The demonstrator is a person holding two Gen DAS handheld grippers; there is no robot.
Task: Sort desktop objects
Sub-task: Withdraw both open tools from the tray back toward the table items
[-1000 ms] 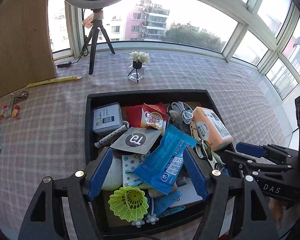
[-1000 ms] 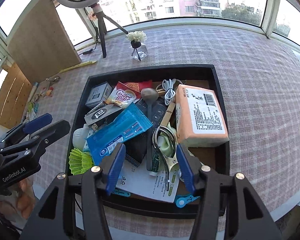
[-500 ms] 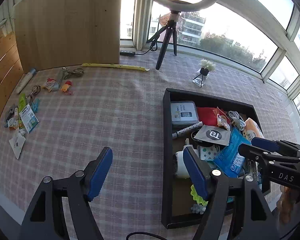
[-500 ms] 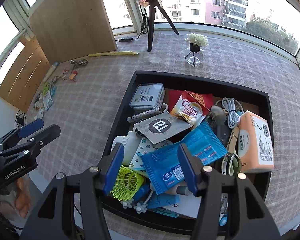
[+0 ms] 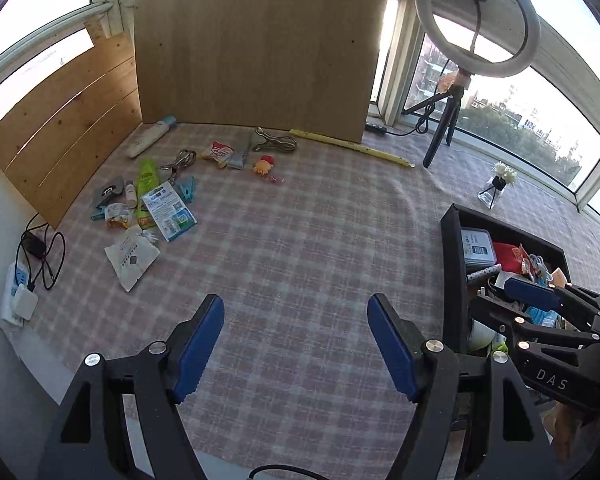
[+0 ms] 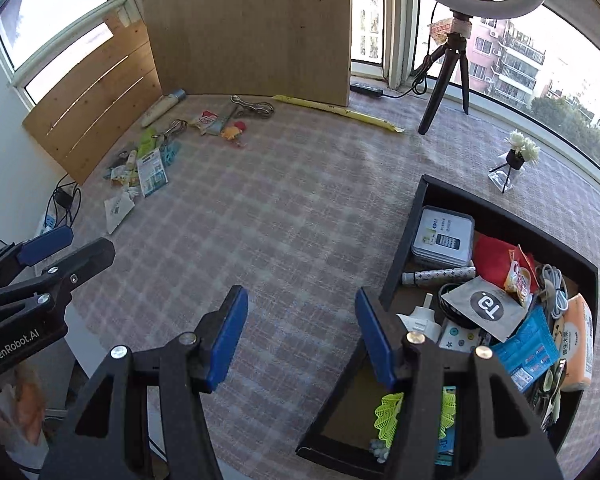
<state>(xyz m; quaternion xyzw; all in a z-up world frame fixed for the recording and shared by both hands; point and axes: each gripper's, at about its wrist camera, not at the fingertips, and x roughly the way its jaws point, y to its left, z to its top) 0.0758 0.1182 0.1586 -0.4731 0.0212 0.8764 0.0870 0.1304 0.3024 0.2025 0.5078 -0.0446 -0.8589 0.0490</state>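
Note:
A black tray (image 6: 416, 216) full of mixed small objects sits at the right of the checked tablecloth; it also shows in the left wrist view (image 5: 452, 248). In it lie a grey tin (image 6: 444, 236), a blue packet (image 6: 528, 344), an orange tissue pack (image 6: 578, 340) and a green shuttlecock (image 6: 388, 416). A scatter of packets and clips (image 5: 152, 200) lies at the far left, also visible in the right wrist view (image 6: 144, 164). My left gripper (image 5: 296, 344) is open and empty over bare cloth. My right gripper (image 6: 298, 332) is open and empty at the tray's left edge.
A ring light on a tripod (image 5: 448, 128) and a small flower vase (image 5: 498, 184) stand at the back right. Wooden boards (image 5: 256, 48) lean along the back and left. A power strip with cables (image 5: 24, 280) lies at the left table edge.
Both grippers have swung left, away from above the tray toward the middle of the cloth. The tray has slid to the right of both views. Both stay open and empty.

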